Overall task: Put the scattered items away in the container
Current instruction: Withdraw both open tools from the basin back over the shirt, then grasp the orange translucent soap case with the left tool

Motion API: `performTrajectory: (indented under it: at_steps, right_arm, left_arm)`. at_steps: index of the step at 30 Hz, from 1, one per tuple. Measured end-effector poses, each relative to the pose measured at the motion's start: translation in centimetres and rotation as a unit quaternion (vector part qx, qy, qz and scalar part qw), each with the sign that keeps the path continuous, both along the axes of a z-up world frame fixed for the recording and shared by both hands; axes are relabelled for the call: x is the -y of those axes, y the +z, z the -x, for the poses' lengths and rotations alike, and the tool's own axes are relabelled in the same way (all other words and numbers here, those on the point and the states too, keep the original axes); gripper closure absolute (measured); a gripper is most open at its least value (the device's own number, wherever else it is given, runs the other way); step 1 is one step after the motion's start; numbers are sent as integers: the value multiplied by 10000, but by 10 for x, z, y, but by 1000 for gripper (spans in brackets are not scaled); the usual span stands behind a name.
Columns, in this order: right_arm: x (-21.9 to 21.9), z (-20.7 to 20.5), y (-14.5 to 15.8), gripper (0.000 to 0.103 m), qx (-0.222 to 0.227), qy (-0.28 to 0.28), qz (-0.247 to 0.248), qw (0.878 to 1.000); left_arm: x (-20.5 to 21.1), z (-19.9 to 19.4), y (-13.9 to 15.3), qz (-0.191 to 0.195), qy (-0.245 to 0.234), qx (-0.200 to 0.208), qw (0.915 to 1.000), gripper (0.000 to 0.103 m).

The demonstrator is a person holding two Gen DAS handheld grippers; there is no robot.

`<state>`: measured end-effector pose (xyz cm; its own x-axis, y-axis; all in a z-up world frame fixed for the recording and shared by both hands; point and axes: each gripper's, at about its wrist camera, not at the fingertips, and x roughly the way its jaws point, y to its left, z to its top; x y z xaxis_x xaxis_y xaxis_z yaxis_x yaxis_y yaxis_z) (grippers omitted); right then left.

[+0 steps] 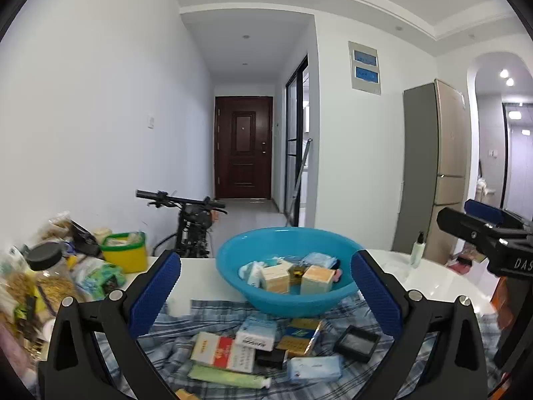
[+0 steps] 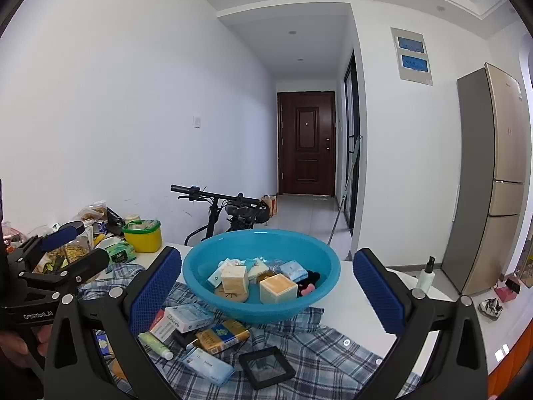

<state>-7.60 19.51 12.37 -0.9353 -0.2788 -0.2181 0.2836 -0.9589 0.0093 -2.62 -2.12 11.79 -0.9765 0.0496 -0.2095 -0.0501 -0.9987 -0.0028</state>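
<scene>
A blue basin stands on a white table and holds several small boxes and packets. In front of it, on a plaid cloth, lie scattered items: a red-and-white box, a white-blue box, a yellow-blue pack, a black frame box, a light blue packet and a green tube. My left gripper hovers open above the items. My right gripper is open too, facing the basin. Neither holds anything.
Snack bags and a yellow tub with a green rim crowd the table's left side. A white pump bottle stands right of the basin. A bicycle leans behind the table. A hand grips the left tool.
</scene>
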Motion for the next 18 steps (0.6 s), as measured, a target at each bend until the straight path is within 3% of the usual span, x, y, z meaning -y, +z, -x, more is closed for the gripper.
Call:
performTrajectory:
  at_steps: [2,10,18]
  right_arm:
    - [0,-1,-2,0,90,17,-10,10000]
    - [-4,-8,-8,0,202,-64,66,9998]
    - [-3,-10,-19,0,323,-61,-34,9995]
  left_arm:
    - [1,-7,1,157,177,-25,9997,0]
    - [13,-21,2,-65,162,-45,9998,0]
    - [14,-11,-18,-167,53,471,9987,0]
